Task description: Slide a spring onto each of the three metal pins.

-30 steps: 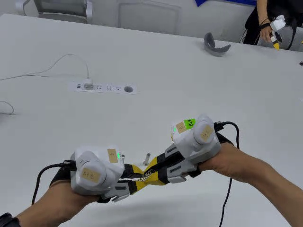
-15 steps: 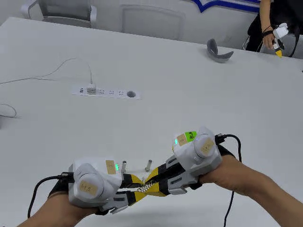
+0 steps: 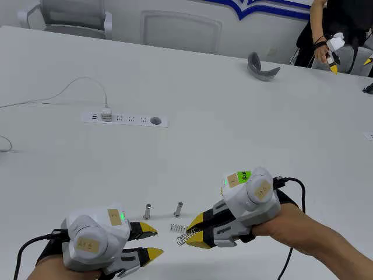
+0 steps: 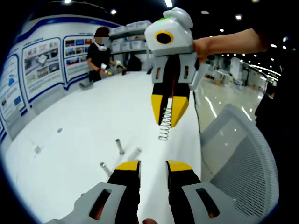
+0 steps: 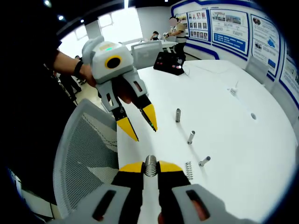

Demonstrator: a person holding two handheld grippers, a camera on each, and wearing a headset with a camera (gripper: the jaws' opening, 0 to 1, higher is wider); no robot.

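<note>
**A:** ok so what's different from a second ago?

**B:** the handoff is over. A moment back both grippers were bunched together over the one spring point(image 3: 184, 236). Now the left gripper point(image 3: 154, 241) has let go and backed off toward the near left. Its jaws are open with nothing between them.

**A:** and the spring?

**B:** the right gripper point(image 3: 191, 233) has it alone. Its jaws are closed on one end and the rest of the coil pokes out past the tips, up off the surface point(image 3: 245, 134). The left gripper view shows it dangling free.

**A:** pins?

**B:** the right gripper view has all three pins point(image 5: 191, 136). They look bare to me, and the one nearest that camera seems tipped over. A second spring point(image 3: 178, 227) lies loose on the surface just beside the held one.

**A:** so nothing's on yet?

**B:** my read is zero of three. With the free end sticking out and the other gripper out of the way, it looks set to be lined up over a pin.
</note>
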